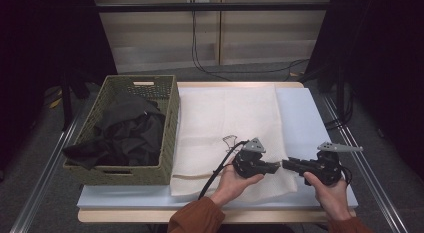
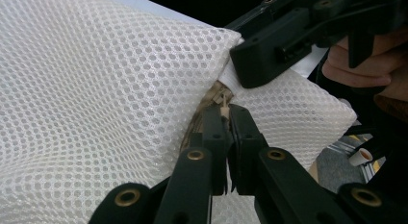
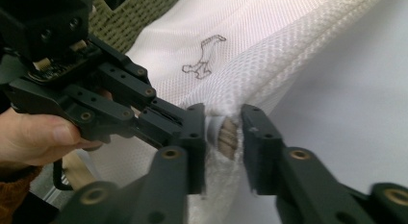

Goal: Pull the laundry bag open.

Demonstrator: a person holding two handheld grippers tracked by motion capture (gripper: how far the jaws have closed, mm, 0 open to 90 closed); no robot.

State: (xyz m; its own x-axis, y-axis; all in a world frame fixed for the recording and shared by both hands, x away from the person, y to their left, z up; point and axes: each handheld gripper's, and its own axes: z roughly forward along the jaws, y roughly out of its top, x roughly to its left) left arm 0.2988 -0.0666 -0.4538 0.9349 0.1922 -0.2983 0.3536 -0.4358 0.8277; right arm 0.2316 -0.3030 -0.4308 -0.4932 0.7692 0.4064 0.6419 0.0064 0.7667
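High view: white mesh laundry bag (image 1: 225,138) lies flat at frame centre on the white padded table (image 1: 305,118), with a small dark animal outline printed near its lower middle. Green woven rectangular basket (image 1: 107,170) sits at centre left, touching the bag's left edge, and holds crumpled black clothing (image 1: 125,133). Left gripper (image 1: 276,167) and right gripper (image 1: 286,164) meet tip to tip at the bag's lower right edge.

Left gripper view: honeycomb mesh spreads from upper left to right. The jaws are pinched tight on the small metal zipper pull (image 2: 224,106) at centre.

Right gripper view: jaws stand narrowly apart around the bag's corner where the beige zipper end (image 3: 226,137) sits; pads not pressing. Basket corner is at upper left.
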